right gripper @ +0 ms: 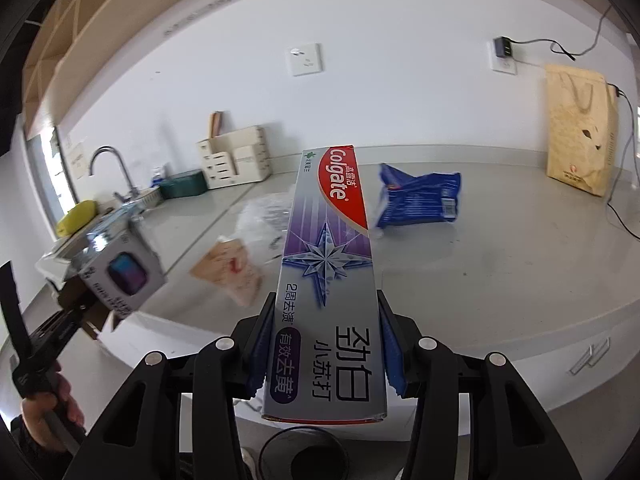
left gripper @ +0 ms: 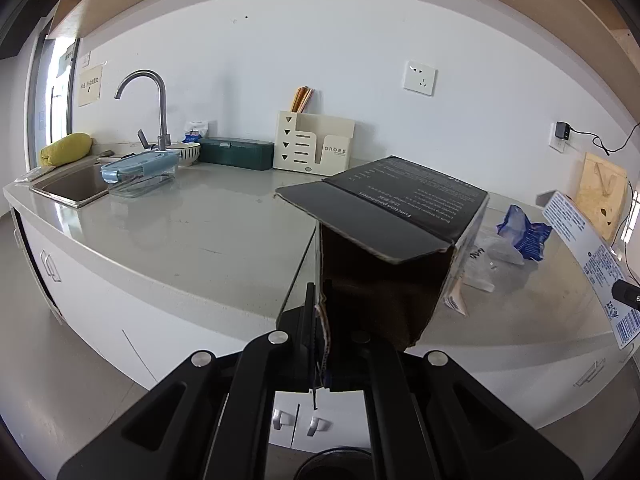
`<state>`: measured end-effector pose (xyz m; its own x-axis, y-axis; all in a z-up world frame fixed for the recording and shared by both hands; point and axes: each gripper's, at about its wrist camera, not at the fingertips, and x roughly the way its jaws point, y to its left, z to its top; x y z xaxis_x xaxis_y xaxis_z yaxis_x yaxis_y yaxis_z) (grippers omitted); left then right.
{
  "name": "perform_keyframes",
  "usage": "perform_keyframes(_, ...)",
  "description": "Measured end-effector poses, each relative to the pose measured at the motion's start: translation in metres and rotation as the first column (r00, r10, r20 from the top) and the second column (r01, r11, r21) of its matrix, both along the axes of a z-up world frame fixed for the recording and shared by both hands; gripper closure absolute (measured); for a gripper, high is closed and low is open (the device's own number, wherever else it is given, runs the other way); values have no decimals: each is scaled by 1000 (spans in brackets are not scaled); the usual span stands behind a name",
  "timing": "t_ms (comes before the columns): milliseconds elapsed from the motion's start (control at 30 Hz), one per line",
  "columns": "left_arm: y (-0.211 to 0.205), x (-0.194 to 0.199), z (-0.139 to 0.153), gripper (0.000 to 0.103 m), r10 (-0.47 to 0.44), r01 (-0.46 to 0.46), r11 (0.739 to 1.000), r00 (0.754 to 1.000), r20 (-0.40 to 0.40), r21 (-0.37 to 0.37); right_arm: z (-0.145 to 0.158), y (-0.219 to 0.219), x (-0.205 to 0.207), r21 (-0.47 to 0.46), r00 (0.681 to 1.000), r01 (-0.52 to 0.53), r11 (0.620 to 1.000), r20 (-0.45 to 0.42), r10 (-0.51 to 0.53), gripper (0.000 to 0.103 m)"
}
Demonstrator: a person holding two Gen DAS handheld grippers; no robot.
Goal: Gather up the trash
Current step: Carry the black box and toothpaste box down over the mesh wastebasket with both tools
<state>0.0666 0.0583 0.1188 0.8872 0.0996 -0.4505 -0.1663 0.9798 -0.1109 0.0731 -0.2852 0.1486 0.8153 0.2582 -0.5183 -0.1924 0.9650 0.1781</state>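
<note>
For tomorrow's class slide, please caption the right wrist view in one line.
Right claw grips a Colgate toothpaste box above the grey counter, where a blue wrapper still lies.

- Sink: at the counter's left end, faucet behind it.
- Lidded container: just right of the sink.
- Organizer rack: against the wall.
- Crumpled wrapper: on the counter, right of the toothpaste box.

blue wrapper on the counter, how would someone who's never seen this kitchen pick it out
Start at the long grey counter under the white wall. Near its middle, between the cream rack and the tan paper bag, lies the blue wrapper. It is crumpled, the only blue thing lying loose there; the clear plastic and beige packet beside it are pale.
</note>
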Motion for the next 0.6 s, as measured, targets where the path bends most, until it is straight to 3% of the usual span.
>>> perform_keyframes(267,-18,-56,-9,100,9,-8,1000,1000,-19,27,-7,27,-61,30,989,-149,988,0,149,54)
perform_keyframes(600,-43,-113,-45,100,-20,24,999,995,-93,44,-41,40,-119,37,966,-244,969,-79,246,53)
